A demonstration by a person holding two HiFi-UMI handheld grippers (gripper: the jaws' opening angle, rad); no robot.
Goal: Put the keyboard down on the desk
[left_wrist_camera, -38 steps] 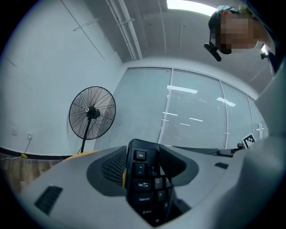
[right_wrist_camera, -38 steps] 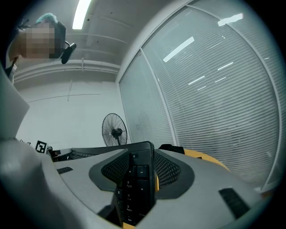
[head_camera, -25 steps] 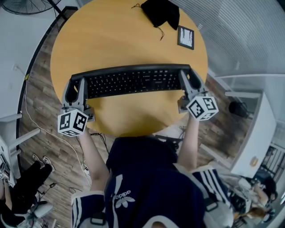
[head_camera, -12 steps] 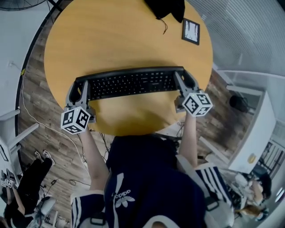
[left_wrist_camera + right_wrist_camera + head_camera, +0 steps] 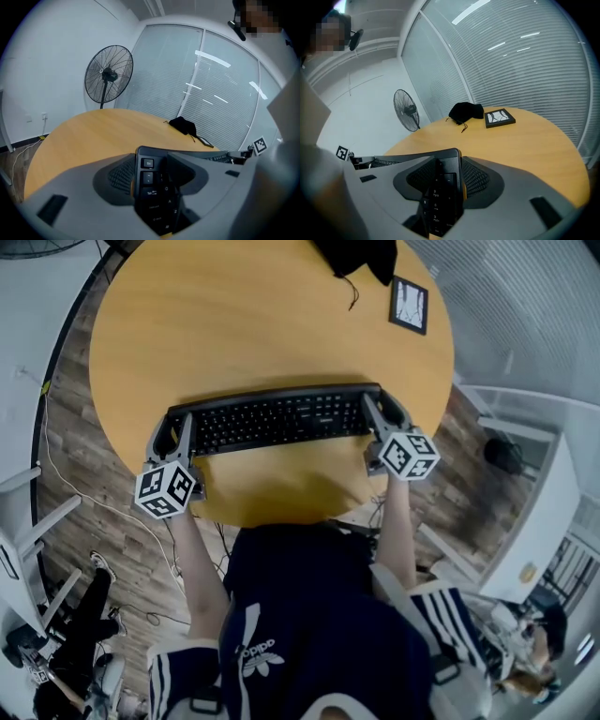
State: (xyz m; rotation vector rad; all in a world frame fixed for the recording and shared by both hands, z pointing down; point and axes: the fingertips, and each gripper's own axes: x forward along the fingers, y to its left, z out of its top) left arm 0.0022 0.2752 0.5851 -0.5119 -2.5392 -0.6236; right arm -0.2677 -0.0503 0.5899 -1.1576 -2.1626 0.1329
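I see one round wooden counter [image 5: 234,334], and beyond its far left side one standing fan [image 5: 108,75] on the floor. One black keyboard [image 5: 272,418] lies lengthwise across the near half of the counter (whether it touches the top I cannot tell). My two grippers hold it. The left gripper [image 5: 172,427] is clamped on its left end at the Esc column, and the right gripper [image 5: 384,413] is clamped on its right end at the number pad. At the far right edge, well apart from the keyboard, sit one black pouch [image 5: 361,254] and, just right of it, one small framed picture [image 5: 410,304]. Compared with a second ago, the keyboard looks smaller in the head view and the two marker cubes sit closer together.
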